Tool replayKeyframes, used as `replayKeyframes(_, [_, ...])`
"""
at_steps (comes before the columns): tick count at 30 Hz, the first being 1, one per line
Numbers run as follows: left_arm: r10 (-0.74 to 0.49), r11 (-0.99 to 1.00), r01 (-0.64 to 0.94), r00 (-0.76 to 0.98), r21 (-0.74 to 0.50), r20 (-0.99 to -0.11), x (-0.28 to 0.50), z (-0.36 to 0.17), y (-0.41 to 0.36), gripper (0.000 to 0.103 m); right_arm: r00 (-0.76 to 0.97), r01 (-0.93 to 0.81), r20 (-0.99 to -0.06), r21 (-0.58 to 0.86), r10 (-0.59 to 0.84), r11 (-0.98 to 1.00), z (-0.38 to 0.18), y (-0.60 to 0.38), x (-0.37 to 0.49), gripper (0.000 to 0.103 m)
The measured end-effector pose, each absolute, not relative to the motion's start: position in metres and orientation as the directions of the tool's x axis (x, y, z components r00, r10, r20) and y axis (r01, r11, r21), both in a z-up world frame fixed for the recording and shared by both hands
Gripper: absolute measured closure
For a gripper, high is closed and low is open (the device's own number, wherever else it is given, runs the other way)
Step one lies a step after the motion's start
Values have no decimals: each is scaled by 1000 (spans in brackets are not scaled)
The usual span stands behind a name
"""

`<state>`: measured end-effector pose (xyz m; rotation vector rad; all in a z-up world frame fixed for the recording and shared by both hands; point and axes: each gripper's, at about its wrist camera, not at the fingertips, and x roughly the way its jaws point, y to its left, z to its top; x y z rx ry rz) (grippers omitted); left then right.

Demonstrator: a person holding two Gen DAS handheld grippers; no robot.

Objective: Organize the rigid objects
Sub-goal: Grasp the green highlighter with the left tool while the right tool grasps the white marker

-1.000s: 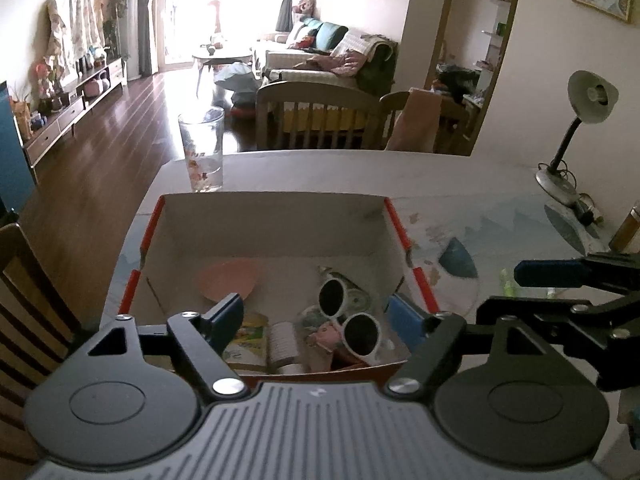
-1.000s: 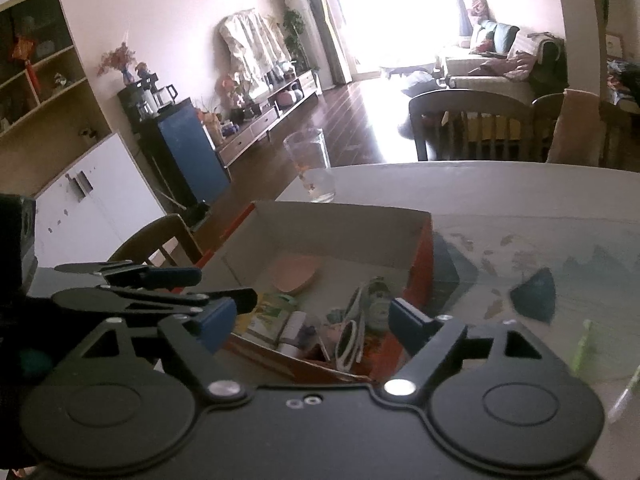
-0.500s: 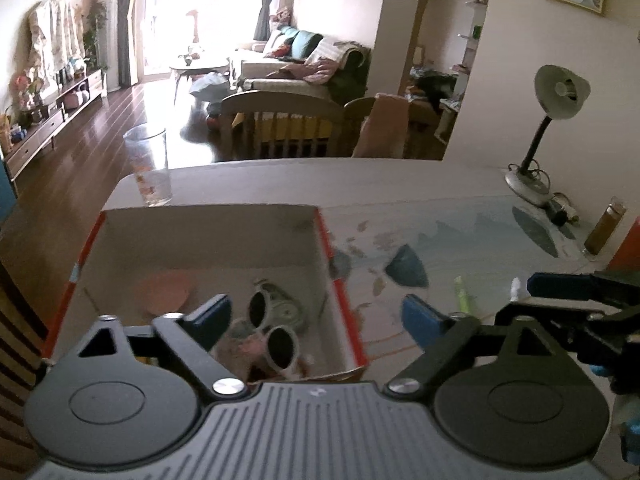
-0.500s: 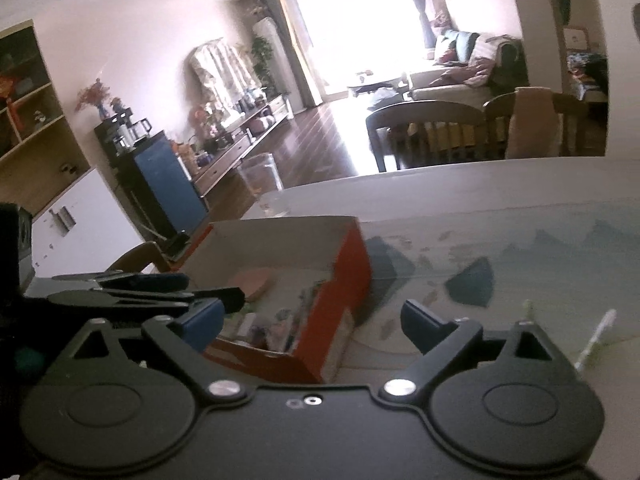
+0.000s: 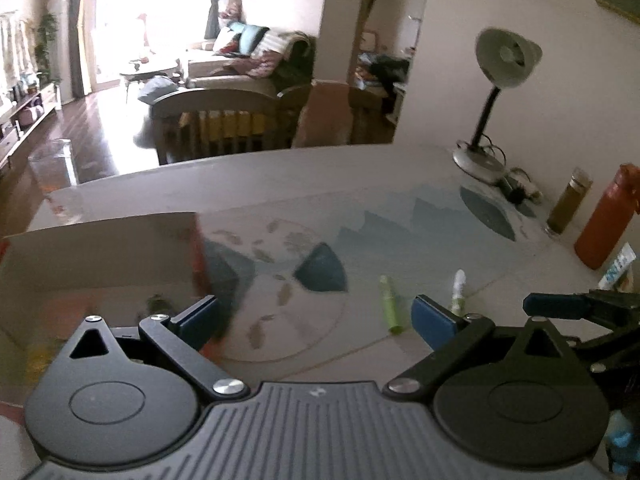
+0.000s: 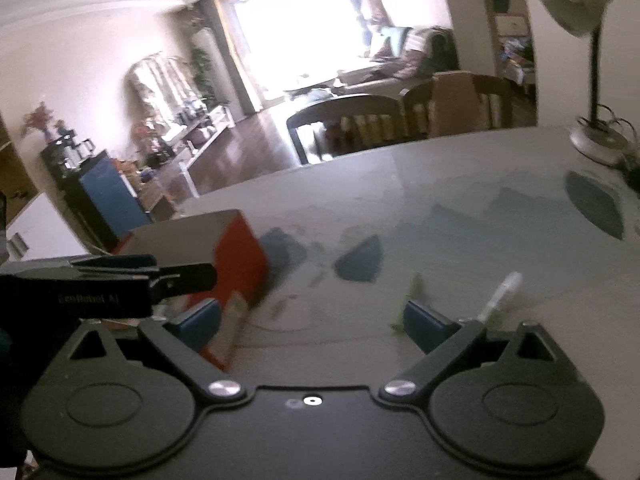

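An open cardboard box [image 5: 100, 248] with red outer sides [image 6: 240, 256] stands at the left of the table, its contents blurred. To its right a green tube [image 5: 390, 304] [image 6: 414, 292] and a white tube [image 5: 459, 288] [image 6: 502, 292] lie on the patterned tabletop. My left gripper [image 5: 316, 320] hovers open and empty over the table, just right of the box. My right gripper [image 6: 312, 324] is beside it on the right. Its jaws are opening with nothing between them, and the tubes lie just beyond its right finger.
A desk lamp [image 5: 508, 64] stands at the back right, with an amber bottle [image 5: 568, 204] and an orange-red flask [image 5: 604, 220] near the right edge. A drinking glass [image 5: 52, 160] is at the far left corner. Wooden chairs [image 5: 224, 120] line the far edge.
Both grippers have swung right, from over the box to the tabletop near the two tubes. Their jaws have widened. The box's contents have slid out of clear view.
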<state>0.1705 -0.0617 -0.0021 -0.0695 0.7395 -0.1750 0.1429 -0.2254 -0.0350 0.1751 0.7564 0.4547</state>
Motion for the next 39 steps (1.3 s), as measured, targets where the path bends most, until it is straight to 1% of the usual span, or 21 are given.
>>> replayKeyframes(7, [-205, 977, 190, 693, -99, -691, 199, -26, -112, 1, 652, -238, -662, 282, 369, 929, -60, -269, 162, 5])
replayKeyframes(14, [-192, 978, 194, 666, -80, -721, 230, -55, -144, 1, 649, -171, -712, 208, 268, 963, -91, -299, 194, 7])
replayKeyframes(19, [-164, 980, 191, 642, -51, -749, 253, -79, -158, 1, 621, -129, -744, 213, 246, 969, -109, -306, 223, 12])
replayKeyframes(28, [-106, 990, 138, 592, -30, -799, 281, -120, -168, 2, 576, -123, -790, 169, 209, 978, -138, -301, 261, 14])
replayKeyframes(32, [-99, 992, 121, 580, -35, -808, 290, -133, -168, 2, 550, -118, -811, 159, 198, 980, -149, -298, 273, 18])
replayKeyframes(36, [-97, 992, 124, 564, -33, -820, 297, -143, -170, 2, 513, -123, -833, 167, 207, 978, -157, -298, 287, 29])
replayKeyframes(38, [-92, 992, 124, 562, -27, -822, 298, -145, -171, 3, 503, -128, -840, 162, 205, 978, -160, -297, 291, 32])
replayKeyframes(39, [-90, 992, 124, 562, -24, -822, 299, -146, -171, 6, 497, -130, -843, 164, 207, 978, -161, -296, 292, 33])
